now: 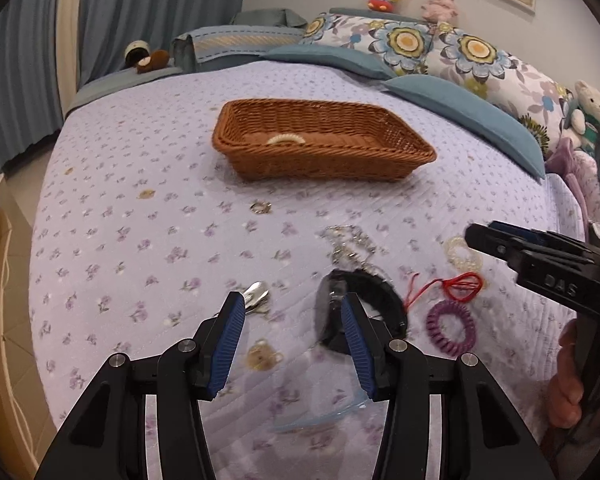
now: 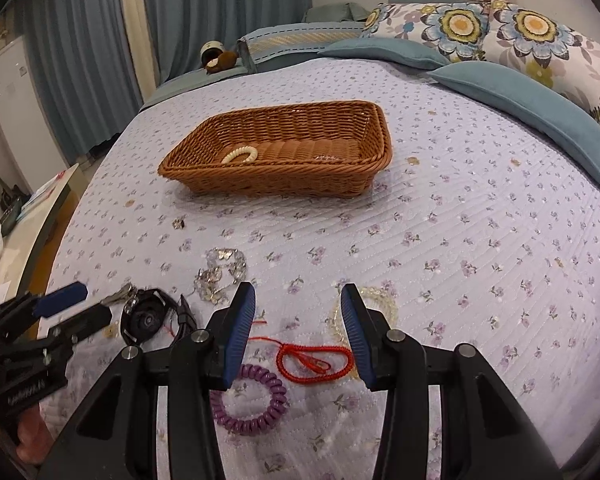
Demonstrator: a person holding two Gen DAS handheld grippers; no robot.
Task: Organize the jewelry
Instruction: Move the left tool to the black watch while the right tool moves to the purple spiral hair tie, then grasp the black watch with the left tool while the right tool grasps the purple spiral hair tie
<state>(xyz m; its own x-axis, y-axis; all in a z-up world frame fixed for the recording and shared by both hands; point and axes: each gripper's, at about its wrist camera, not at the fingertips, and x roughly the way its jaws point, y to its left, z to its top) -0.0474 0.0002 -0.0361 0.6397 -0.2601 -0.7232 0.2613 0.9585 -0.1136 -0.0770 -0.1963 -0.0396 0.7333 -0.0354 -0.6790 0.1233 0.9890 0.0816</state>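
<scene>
On the left of the bed (image 2: 460, 240), the left gripper (image 1: 292, 312) is hovering with its fingers spread and holding nothing, just above a silver clip (image 1: 256, 294) and a small gold charm (image 1: 262, 356), with a black watch (image 1: 360, 308) lying at its right finger. Just right of the watch, a tangle of silver chain (image 2: 220, 276) is sitting a little farther off, and a small silver ring (image 1: 261, 207) is lying alone toward the wicker basket (image 2: 284, 184), which is resting farther up the bed and already holding a cream bead bracelet (image 2: 240, 155). Moving right, the right gripper (image 2: 298, 320) is hanging with its fingers wide apart and empty, framing a red cord (image 2: 312, 360); a purple coil hair tie (image 2: 252, 400) is lying just near of it and a clear bead bracelet (image 2: 380, 300) is peeking out beside the right finger. Collecting seems barely under way (one piece is showing clearly in the basket, most still loose). The next move probably calls for lowering onto the red cord, closing gently so the quilt is not pinched, then carrying it across to the basket.
</scene>
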